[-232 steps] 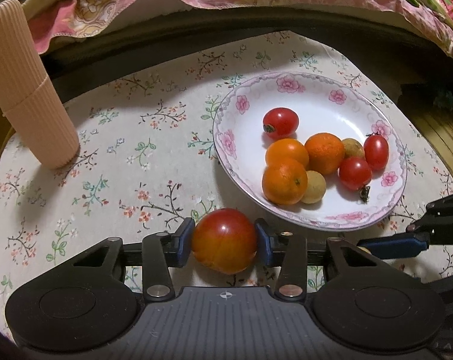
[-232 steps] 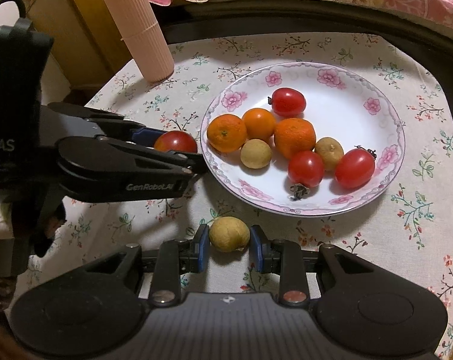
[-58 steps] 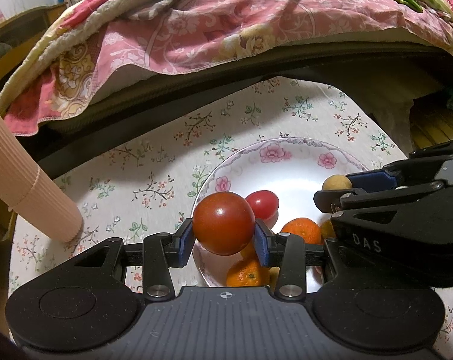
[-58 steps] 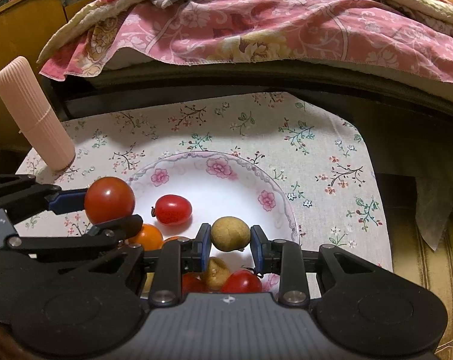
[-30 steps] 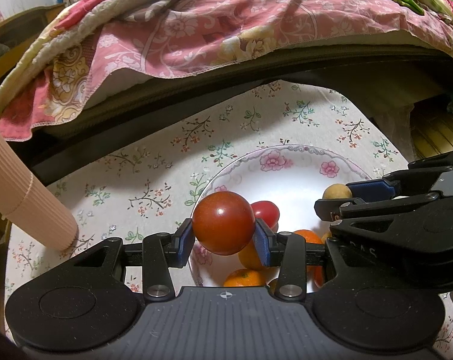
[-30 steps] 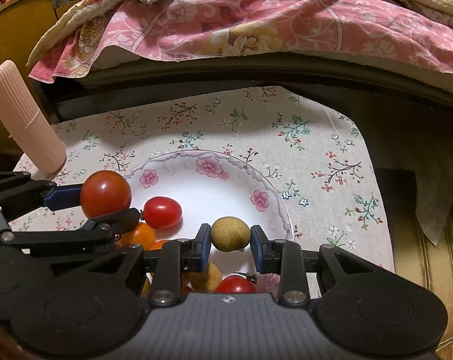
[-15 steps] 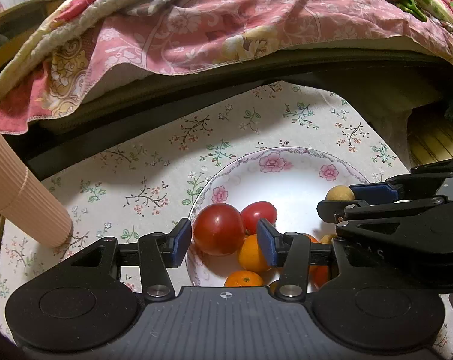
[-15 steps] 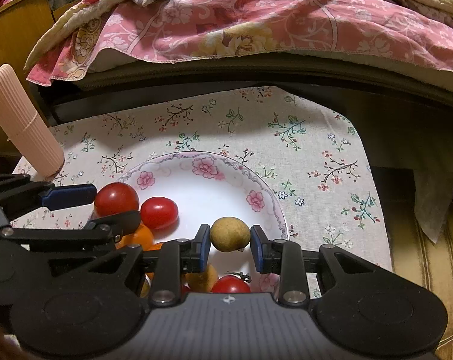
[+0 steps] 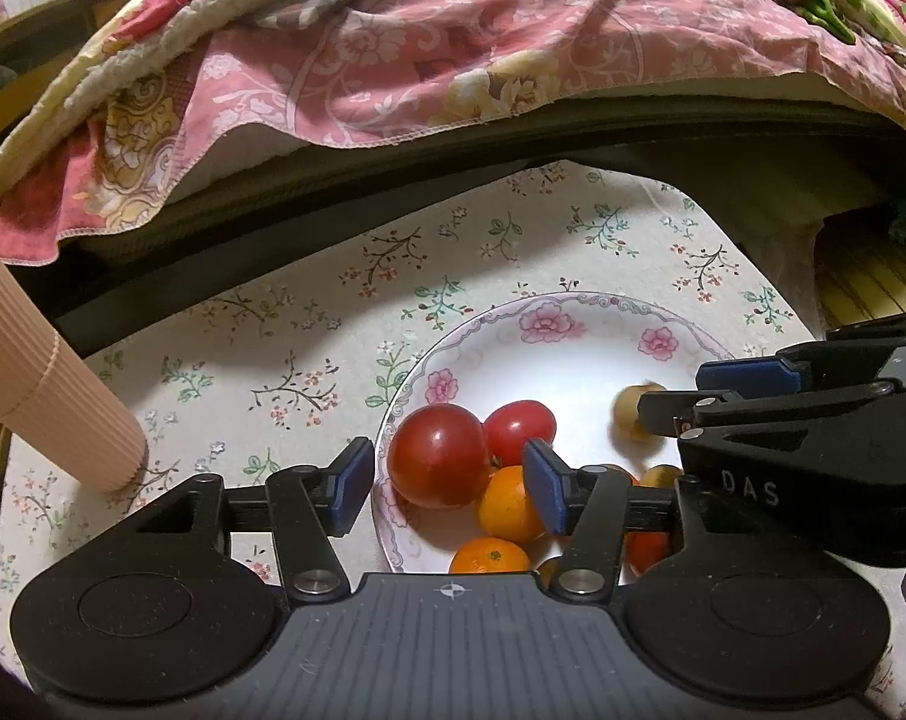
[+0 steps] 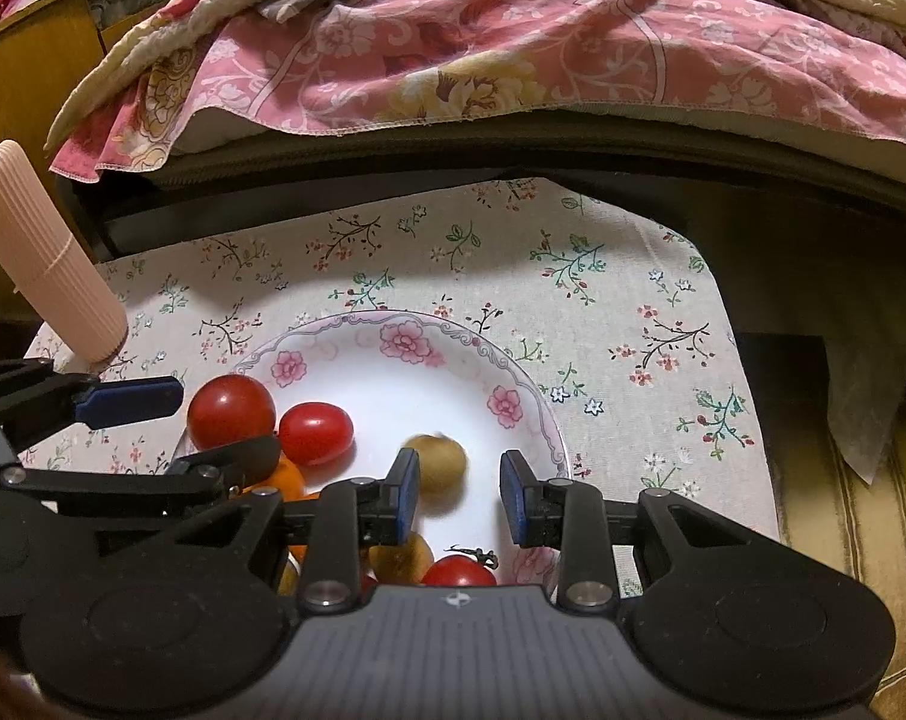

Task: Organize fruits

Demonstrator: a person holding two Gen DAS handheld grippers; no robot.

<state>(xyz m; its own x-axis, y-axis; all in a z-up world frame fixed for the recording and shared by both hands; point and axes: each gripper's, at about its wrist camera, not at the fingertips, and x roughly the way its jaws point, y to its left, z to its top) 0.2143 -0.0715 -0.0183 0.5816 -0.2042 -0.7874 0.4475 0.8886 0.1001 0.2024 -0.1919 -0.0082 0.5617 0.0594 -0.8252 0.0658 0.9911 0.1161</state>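
Right wrist view: we see both the right gripper (image 10: 459, 495) and left gripper (image 9: 447, 489) spread apart above the plate (image 10: 516, 381), the blurred brown fruit (image 10: 438, 462) and large tomato (image 9: 438, 456) freed; either may roll off the rim.

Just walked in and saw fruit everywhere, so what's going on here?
A person is putting fruit onto a floral plate with two handheld grippers. Both are open over it. The left gripper has let go of a big tomato, which sits at the plate's edge against a smaller tomato and an orange. The right gripper has released a brown fruit, blurred and lying on or just above the plate.
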